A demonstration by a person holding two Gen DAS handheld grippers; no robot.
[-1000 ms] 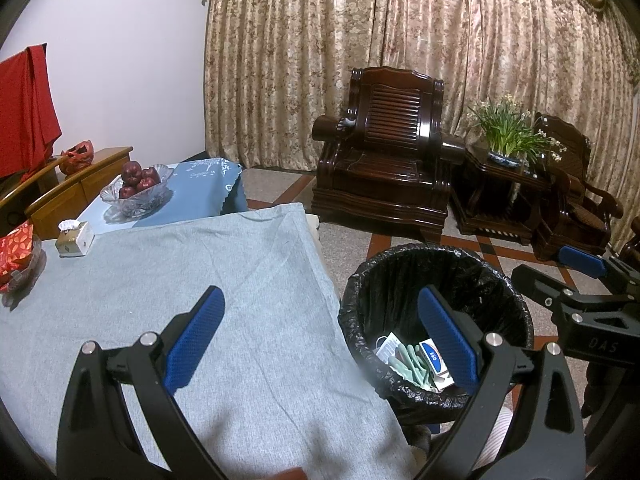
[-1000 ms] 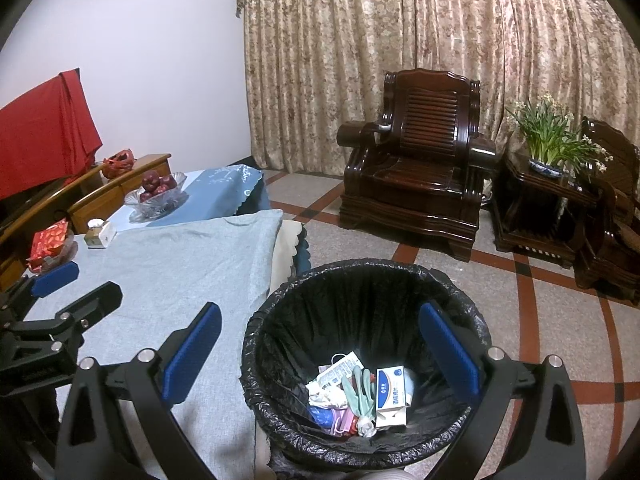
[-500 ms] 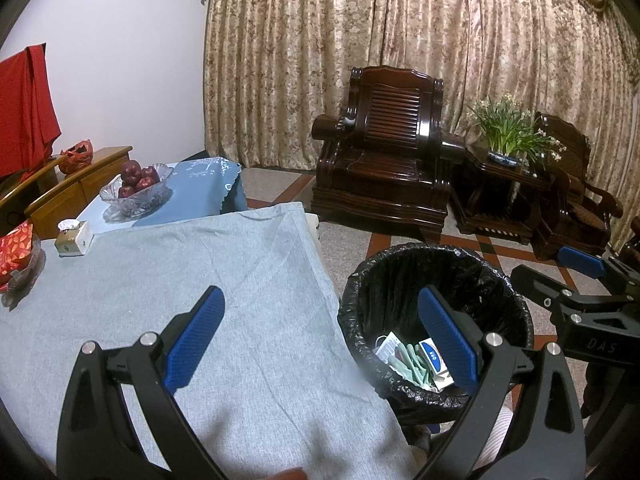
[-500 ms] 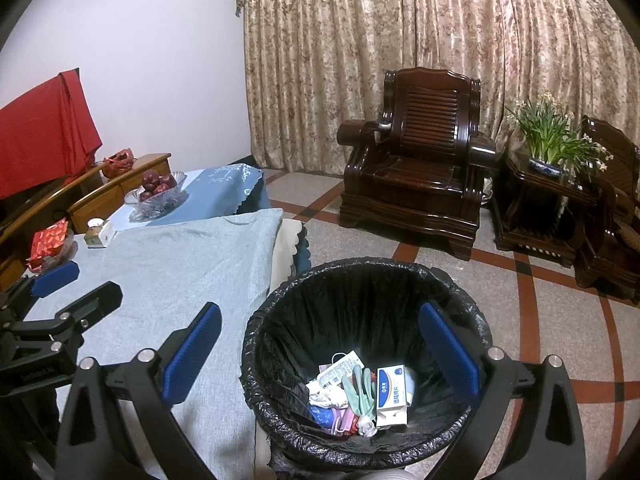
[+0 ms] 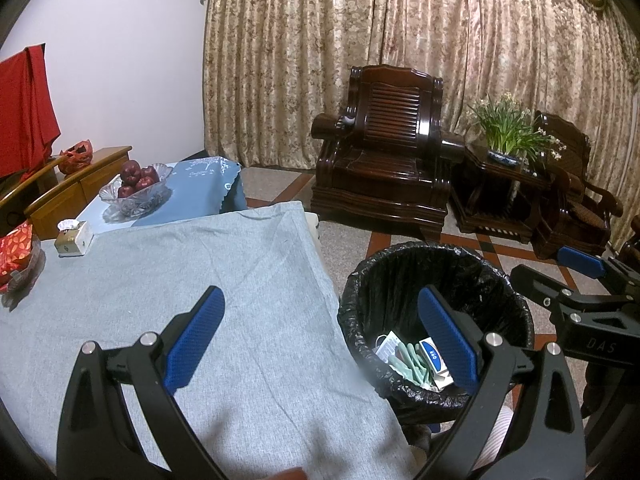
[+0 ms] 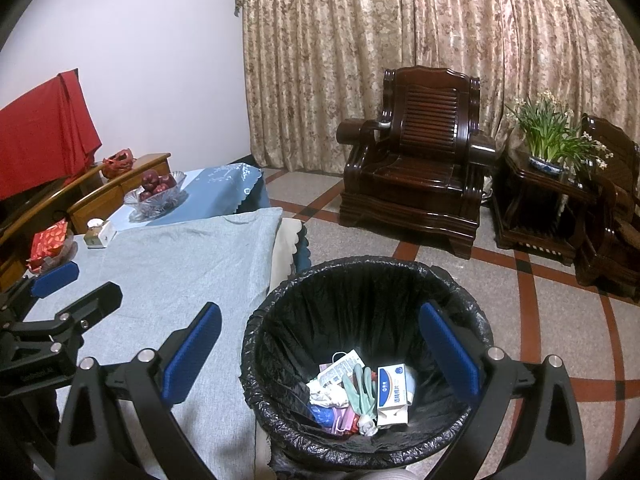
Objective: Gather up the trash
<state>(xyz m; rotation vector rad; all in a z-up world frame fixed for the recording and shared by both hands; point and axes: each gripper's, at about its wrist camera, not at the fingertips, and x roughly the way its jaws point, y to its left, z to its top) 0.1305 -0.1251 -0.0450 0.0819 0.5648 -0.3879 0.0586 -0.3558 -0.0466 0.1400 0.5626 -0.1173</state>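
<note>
Hovering with nothing changed over the last second

Both grippers, left gripper [image 5: 320,332] and right gripper [image 6: 320,350], stay spread wide and empty (trash [image 6: 360,392] lies below the right, inside the bin [image 6: 460,280]); collecting looks finished.

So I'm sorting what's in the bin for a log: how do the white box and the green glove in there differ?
In the trash bin, the white box is rigid and rectangular with blue print; the green glove is limp, its fingers splayed. The box is white with a blue logo; the glove is plain pale green. Both lie side by side on the pile at the bottom of the black liner.
</note>
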